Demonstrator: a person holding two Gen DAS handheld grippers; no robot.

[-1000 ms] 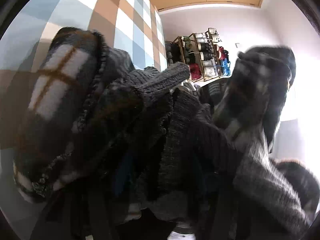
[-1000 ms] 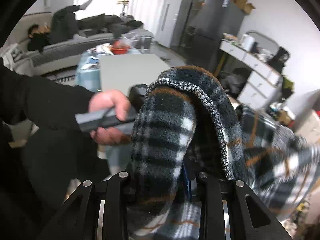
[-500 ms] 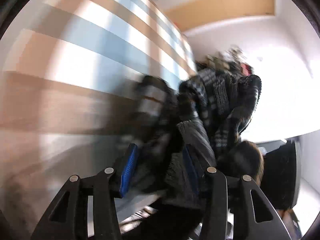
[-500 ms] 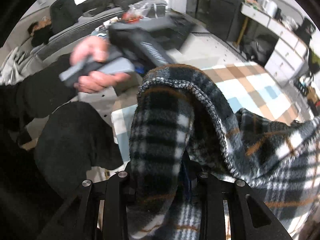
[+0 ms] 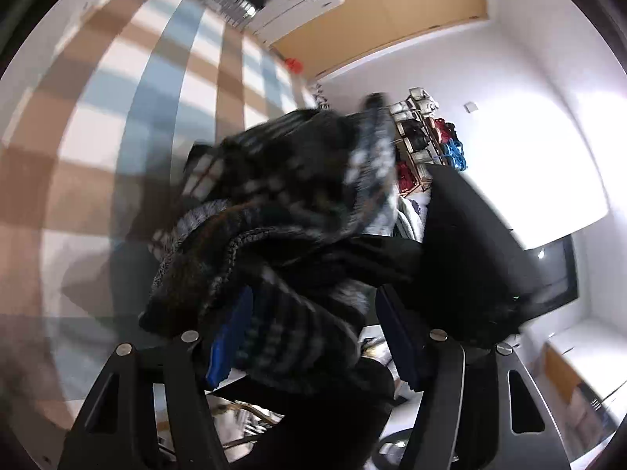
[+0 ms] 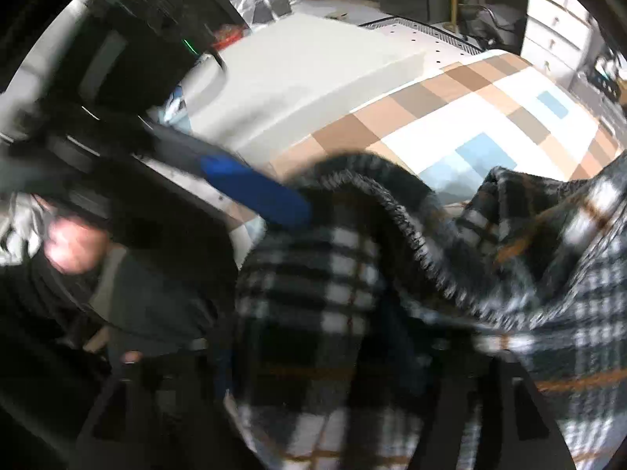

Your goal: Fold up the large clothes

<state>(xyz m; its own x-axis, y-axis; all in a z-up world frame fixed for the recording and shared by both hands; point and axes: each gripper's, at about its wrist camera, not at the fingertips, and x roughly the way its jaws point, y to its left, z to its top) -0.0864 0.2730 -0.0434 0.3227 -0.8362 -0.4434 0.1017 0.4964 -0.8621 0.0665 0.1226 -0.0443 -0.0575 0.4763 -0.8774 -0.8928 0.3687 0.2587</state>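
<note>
Bunching up dark and heavy over a checked bedspread of brown, white and pale blue squares (image 5: pixel 129 125), a thick black, white and orange plaid fleece garment with a grey knitted edge (image 5: pixel 282 203), blurring with motion. Draping a fold of that fleece down between the blue-padded black fingers (image 5: pixel 231 337) of the left gripper (image 5: pixel 313 348), jaws opening right now, cloth lying against the left pad and standing clear of the right one. Showing beyond, at the far wall, a wooden rack of stacked shoes and bags (image 5: pixel 425 145), and beside it a big black blurred shape, too smeared to name. Over in the right wrist view, gripping a grey handle at the left edge, a bare hand (image 6: pixel 74 246) with a dark sleeve below it. Poking in from there, the other gripper's blue pad, touching the knitted edge of the same plaid fleece (image 6: pixel 352 274). Spilling over and between the black fingers of the right gripper (image 6: pixel 352 391), more fleece, jaws opening wide here too, pads mostly hidden under cloth, so no telling whether they are pressing. Spreading rightward across the checked bedspread (image 6: pixel 490 117), the rest of the garment.
</note>
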